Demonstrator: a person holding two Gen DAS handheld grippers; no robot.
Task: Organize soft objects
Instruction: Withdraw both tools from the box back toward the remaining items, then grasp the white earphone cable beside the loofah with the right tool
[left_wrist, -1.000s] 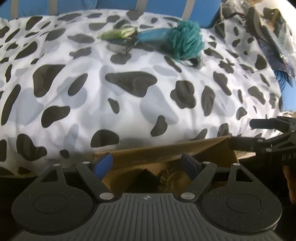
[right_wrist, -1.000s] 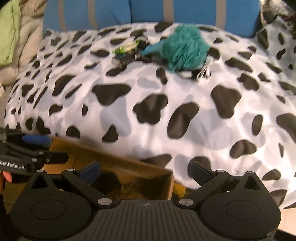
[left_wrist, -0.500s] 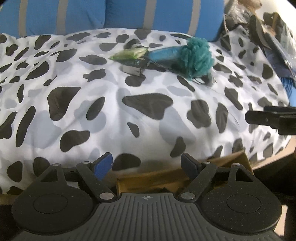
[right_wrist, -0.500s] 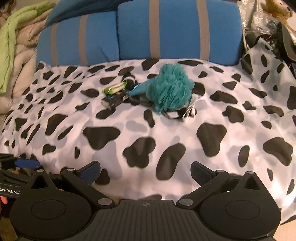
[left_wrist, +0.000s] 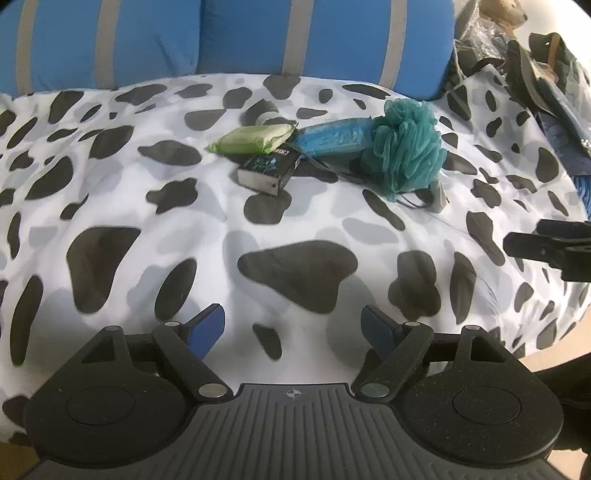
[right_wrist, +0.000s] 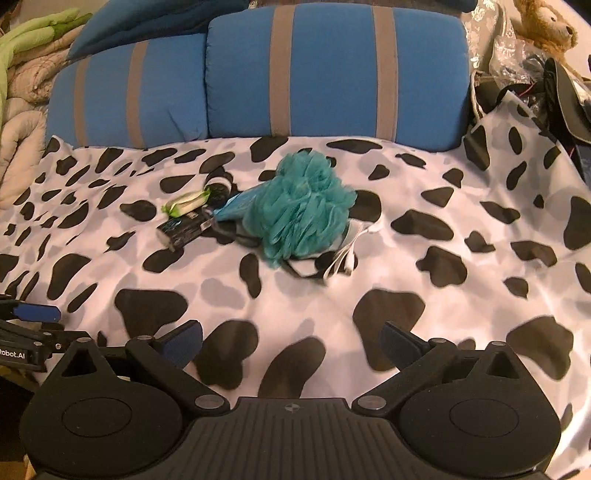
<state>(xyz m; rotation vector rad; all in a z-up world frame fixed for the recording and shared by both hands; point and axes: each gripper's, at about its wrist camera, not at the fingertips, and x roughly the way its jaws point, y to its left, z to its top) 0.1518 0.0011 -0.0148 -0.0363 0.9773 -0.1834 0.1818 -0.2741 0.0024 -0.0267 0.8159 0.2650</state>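
Grippers, left (left_wrist: 293, 328) and right (right_wrist: 290, 341), both gape empty over the spotted blanket (left_wrist: 147, 206). Our teal sponge (right_wrist: 301, 210) sits at twelve o'clock; we should pinch its fluffy middle, avoiding its cord.

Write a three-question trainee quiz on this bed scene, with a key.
1. True or false: the teal bath pouf is clamped in the right gripper.
2. Which item lies nearest the left edge of the pile in the left wrist view? A) green packet B) blue packet C) dark box
3. Fill in: the pile rests on a cover with black and grey ____ on white.

Key
1. False: both the right and the left gripper are open and hold nothing, well short of the pile.
2. A.
3. Spots.
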